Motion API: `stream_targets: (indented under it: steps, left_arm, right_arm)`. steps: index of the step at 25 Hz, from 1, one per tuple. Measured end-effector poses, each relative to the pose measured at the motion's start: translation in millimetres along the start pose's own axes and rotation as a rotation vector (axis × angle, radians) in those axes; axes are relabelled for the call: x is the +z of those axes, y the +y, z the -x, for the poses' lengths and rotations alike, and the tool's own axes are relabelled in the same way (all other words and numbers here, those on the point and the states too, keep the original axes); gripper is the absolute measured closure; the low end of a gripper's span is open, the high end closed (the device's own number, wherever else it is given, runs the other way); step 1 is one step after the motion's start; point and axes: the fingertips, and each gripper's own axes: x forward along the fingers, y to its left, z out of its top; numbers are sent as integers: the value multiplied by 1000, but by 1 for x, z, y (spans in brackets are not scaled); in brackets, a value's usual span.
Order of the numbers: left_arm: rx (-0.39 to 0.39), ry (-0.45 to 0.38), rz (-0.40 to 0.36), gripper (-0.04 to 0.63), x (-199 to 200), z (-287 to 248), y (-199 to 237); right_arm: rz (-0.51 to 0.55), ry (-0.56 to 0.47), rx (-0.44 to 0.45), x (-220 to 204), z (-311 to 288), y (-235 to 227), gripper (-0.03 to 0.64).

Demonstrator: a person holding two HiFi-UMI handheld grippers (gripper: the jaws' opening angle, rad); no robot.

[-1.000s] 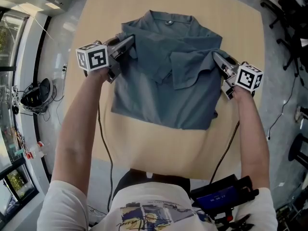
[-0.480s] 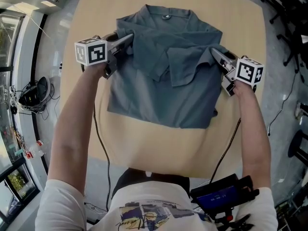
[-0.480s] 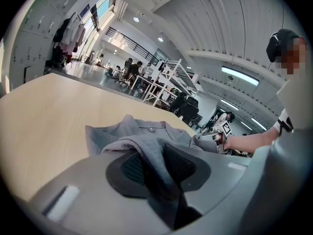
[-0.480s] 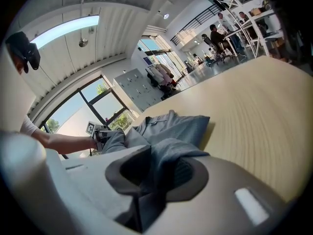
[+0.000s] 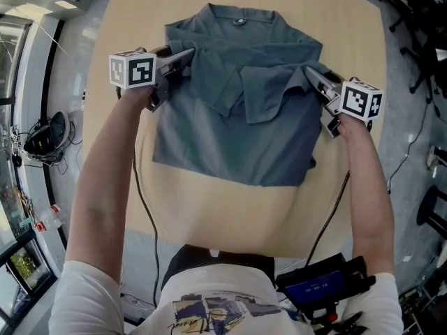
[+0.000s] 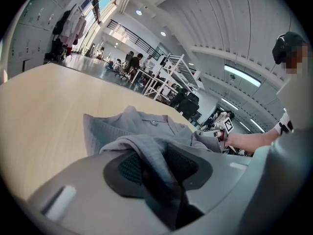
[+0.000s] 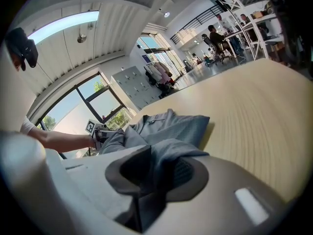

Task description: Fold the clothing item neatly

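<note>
**Head view.** The grey shirt (image 5: 230, 138) lies flat on the pale wooden table (image 5: 209, 215), collar towards the far edge. Both sleeves are turned inward onto the chest. The left gripper (image 5: 186, 54) is at the shirt's left shoulder fold and the right gripper (image 5: 312, 74) is at the right one. Each marker cube (image 5: 133, 70) carries black-and-white square patterns only, with no lettering. A small dark spot (image 5: 239, 21) sits at the collar, too small to tell whether it is a button or a tag. The print on the person's white T-shirt (image 5: 209, 309) is cut off by the bottom edge and cannot be read. A dark device (image 5: 321, 283) at the waist shows a blue panel, and any text on it is illegible. The shirt's lower right corner is partly hidden by the right forearm.

**Left gripper view.** The jaws have just been opening and stand apart. A fold of the shirt's fabric is draped loosely between the pads (image 6: 123, 168), with a dark gap beside it. A button (image 6: 154, 123) shows at the collar. No brand mark is visible. The opposite gripper is seen small at the far side, and its marker is not readable as text.

**Right gripper view.** The jaws have just been opening. They are parted, with a fold of sleeve cloth lying slack between the pads (image 7: 183, 173). The cloth hides the inner face of the left pad. No writing can be made out on the fabric or the table.
</note>
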Motion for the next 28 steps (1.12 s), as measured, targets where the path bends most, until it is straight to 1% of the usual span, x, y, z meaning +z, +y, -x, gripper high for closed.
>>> stream_targets:
  steps: [3, 8, 10, 13, 14, 17, 21, 25, 28]
  left_arm:
    - [7, 12, -2, 454, -2, -2, 1]
    - [-42, -7, 31, 465, -4, -1, -3]
    - [-53, -12, 35, 465, -5, -1, -4]
    - [-33, -17, 19, 461, -1, 6, -1]
    - [-29, -11, 14, 453, -1, 8, 1]
    - [-33, 45, 16, 436, -7, 17, 3]
    - [0, 107, -5, 423, -10, 31, 8]
    - [22, 110, -1, 423, -12, 43, 9]
    - [28, 105, 2, 423, -17, 49, 7]
  right_arm:
    - [6, 5, -20, 0, 0, 0, 538]
    - [30, -3, -46, 1, -3, -1, 537]
    - [25, -5, -42, 1, -3, -2, 537]
    - [-4, -6, -11, 2, -4, -2, 528]
    - [-13, -2, -13, 1, -2, -3, 520]
    - [-32, 27, -31, -5, 7, -7, 489]
    - [-56, 56, -46, -13, 22, -13, 460]
    - [-79, 37, -41, -12, 36, -14, 454]
    - [-78, 32, -56, -15, 45, -15, 454]
